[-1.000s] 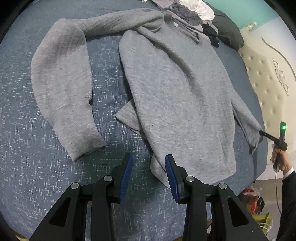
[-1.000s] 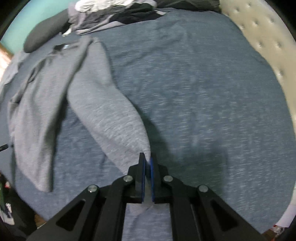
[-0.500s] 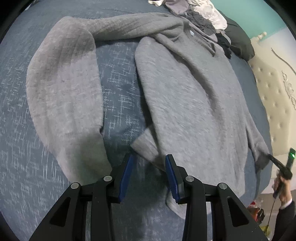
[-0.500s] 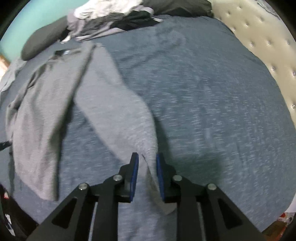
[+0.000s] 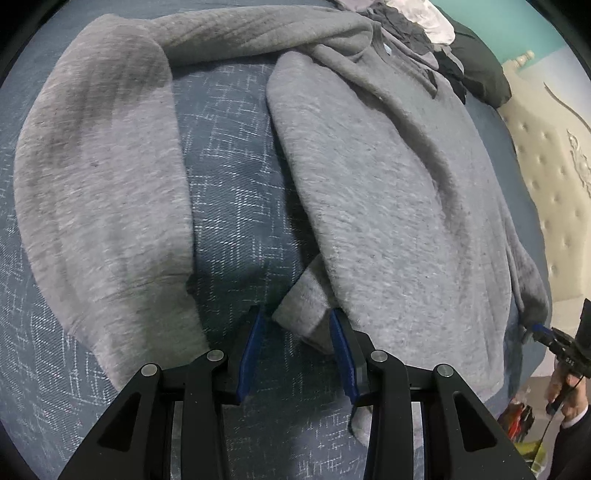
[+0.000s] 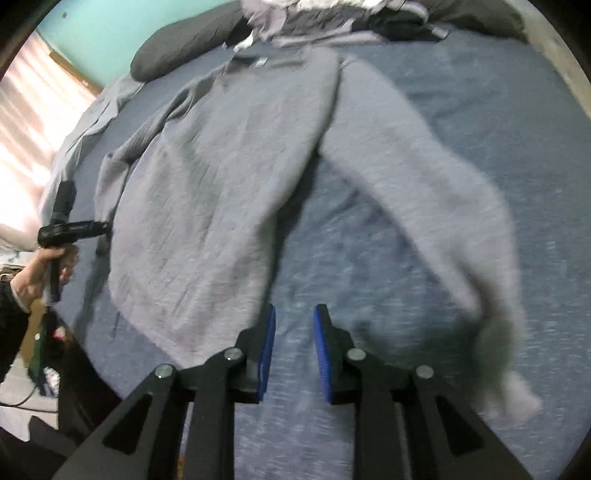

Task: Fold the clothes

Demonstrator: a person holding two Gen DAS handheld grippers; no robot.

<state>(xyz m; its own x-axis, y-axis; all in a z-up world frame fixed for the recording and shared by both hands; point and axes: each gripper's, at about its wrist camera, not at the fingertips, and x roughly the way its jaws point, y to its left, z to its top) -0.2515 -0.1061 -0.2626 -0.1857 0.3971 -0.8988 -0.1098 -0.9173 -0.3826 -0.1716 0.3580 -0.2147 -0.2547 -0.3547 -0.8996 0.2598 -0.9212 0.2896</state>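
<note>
Clearly the grey sweater [image 5: 388,206] lies spread on the blue bedspread [image 5: 236,192], collar toward the pile of clothes [image 5: 417,26] at the far end. Starting at the left of the left wrist view, 1 long sleeve [image 5: 99,192] curves down in a wide arc with its cuff near the camera; next comes a strip of bare bedspread, then the body of the sweater, whose lower corner is turned under into a small flap. The left gripper [image 5: 295,328] hangs just over that flap with its jaws partly open, the blue pads on either side of the flap and not pressing it; it holds nothing. Far right, a hand [image 5: 565,391] carries the other tool at the hem.

In the right wrist view, the right gripper [image 6: 294,336] has just been opening; its jaws stand a little apart over bare bedspread with nothing between them, and the other sleeve [image 6: 424,192] lies loose to its right.

The knit looks thick, fuzzy and limp: light, not fragile, likely to sag and drag along the woven cover. A pinch at the hem corner or cuff, through both layers, should hold best.
</note>
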